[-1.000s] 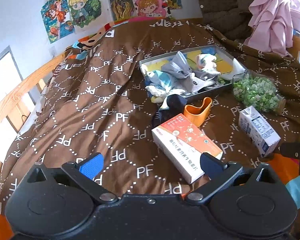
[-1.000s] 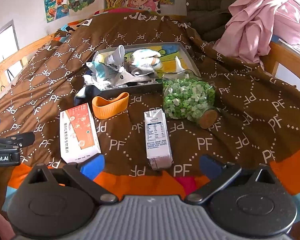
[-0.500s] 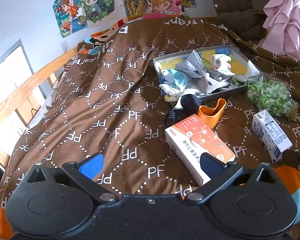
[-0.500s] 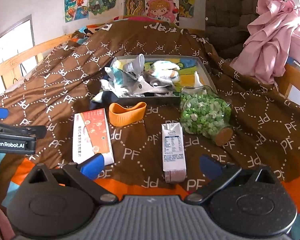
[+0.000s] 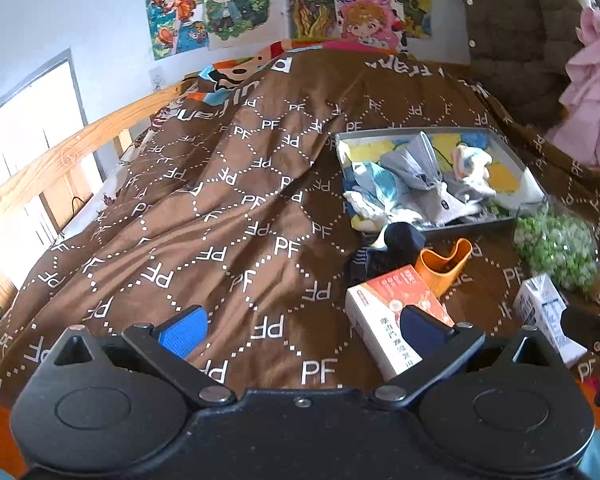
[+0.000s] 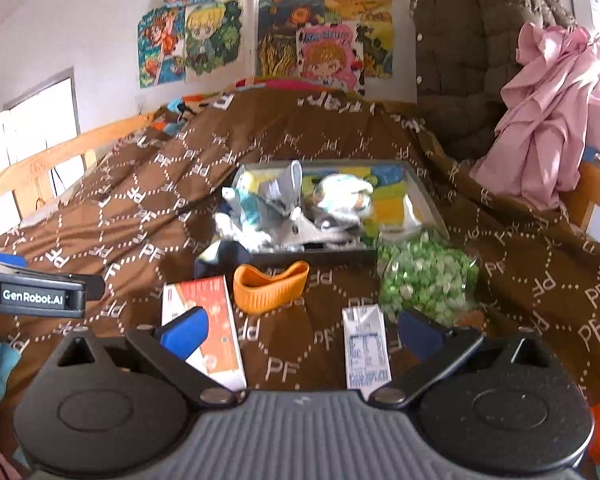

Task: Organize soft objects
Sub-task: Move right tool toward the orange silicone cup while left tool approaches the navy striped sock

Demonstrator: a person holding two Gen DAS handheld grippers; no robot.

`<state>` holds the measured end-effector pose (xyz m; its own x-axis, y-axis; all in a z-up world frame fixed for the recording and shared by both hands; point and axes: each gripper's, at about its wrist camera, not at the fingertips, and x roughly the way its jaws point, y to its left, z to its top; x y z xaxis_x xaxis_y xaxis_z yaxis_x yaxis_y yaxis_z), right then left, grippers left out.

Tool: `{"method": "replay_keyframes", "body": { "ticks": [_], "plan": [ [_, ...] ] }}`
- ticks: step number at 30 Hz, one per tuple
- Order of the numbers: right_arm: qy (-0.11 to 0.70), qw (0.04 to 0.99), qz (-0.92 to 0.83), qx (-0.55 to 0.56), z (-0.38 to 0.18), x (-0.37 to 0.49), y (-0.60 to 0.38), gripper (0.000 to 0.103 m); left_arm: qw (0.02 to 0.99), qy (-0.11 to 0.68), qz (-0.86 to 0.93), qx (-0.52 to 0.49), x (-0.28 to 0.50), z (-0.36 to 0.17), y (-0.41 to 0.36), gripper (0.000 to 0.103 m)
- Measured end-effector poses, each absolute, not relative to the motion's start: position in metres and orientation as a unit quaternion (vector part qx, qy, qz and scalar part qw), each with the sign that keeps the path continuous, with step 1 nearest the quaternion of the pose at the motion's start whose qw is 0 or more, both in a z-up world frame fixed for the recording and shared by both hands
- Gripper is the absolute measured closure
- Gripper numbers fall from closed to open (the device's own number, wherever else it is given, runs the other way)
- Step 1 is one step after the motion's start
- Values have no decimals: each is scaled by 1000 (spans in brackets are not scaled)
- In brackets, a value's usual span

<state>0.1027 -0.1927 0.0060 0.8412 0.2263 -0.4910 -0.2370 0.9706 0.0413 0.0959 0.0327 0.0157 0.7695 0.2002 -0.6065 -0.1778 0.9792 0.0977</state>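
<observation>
Crumpled socks (image 5: 416,184) fill the gray tray (image 5: 516,162) on the brown bedspread (image 5: 228,216), a dark sock (image 5: 392,248) lying just outside its near edge beside an orange cup (image 5: 446,266), while the left gripper (image 5: 300,326) and right gripper (image 6: 302,330) hover spread and empty.

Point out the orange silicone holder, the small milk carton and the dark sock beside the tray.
orange silicone holder (image 6: 271,290): right wrist view, on its ribbed front wall.
milk carton (image 6: 366,350): right wrist view, on the printed top panel.
dark sock (image 5: 402,240): left wrist view, on the bunched upper fold by the tray's near corner.
</observation>
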Motion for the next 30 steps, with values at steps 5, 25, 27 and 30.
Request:
{"method": "replay_keyframes", "body": {
  "ticks": [5,25,27,30],
  "plan": [
    [245,962,121,-2,3,115,-192,0,941,322,102,0,111,15,38,1],
    [255,948,180,-60,-45,171,-137,0,946,307,-6,-104,234,-26,66,1],
    [256,946,185,-67,-48,174,-131,0,942,303,-34,-139,245,-29,70,1],
    [252,947,188,-71,-53,182,-121,0,930,317,-83,-164,266,-35,72,1]
  ]
}}
